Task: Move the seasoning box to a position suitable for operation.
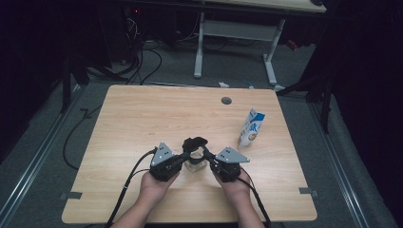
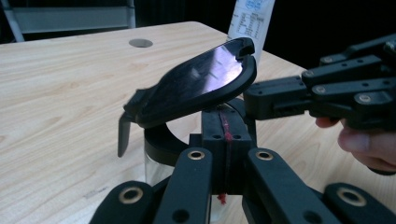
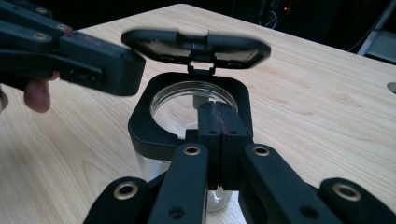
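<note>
I have a small clear jar point(image 1: 195, 165) near the middle of the table point(image 1: 142, 118), close to my edge, between both tools. Its black hinged lid point(image 3: 196, 46) stands flipped up over a square black collar point(image 3: 140, 130). My left gripper point(image 1: 183, 158) comes in from the left and my right gripper point(image 1: 207, 159) from the right; on each, the two jaws are pressed flat together with nothing between them, the tips resting at the collar's rim.

The body looks like glass or hard plastic: stiff, smooth, likely slippery and light enough to tip. I judge the black collar the safest place to grip, across its flat sides. The lid seems thin and loose on its hinge, so I would push it gently by its front lip. A milk carton point(image 1: 251, 127) stands farther off to the right.
</note>
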`<state>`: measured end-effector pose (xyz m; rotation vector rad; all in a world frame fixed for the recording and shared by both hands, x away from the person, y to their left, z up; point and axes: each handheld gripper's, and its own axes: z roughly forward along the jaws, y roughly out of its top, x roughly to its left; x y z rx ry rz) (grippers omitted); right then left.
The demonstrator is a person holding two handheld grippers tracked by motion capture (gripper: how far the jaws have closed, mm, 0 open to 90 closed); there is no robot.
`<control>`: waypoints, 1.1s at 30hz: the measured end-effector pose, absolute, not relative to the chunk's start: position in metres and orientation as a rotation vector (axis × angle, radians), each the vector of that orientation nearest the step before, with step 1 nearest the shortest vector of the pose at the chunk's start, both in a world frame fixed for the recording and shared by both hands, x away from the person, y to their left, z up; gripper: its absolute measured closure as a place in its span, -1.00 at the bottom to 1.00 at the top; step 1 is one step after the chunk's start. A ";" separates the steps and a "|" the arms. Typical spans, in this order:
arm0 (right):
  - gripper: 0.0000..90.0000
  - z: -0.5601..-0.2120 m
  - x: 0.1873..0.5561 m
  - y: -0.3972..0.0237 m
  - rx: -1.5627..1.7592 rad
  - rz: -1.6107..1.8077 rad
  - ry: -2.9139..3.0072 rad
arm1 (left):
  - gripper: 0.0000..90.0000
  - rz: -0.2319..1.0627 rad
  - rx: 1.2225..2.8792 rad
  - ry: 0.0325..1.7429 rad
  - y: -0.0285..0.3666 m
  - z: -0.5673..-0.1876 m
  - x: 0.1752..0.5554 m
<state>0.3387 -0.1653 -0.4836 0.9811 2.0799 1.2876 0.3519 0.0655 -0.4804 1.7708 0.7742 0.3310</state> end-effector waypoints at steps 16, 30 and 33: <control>1.00 -0.486 0.339 -0.168 0.978 1.319 2.074 | 1.00 0.352 1.738 0.836 0.073 -0.475 0.372; 1.00 -0.487 0.339 -0.169 0.975 1.329 2.073 | 1.00 0.383 1.718 0.880 0.077 -0.474 0.384; 1.00 -0.487 0.339 -0.169 0.977 1.331 2.076 | 1.00 0.384 1.712 0.886 0.077 -0.474 0.386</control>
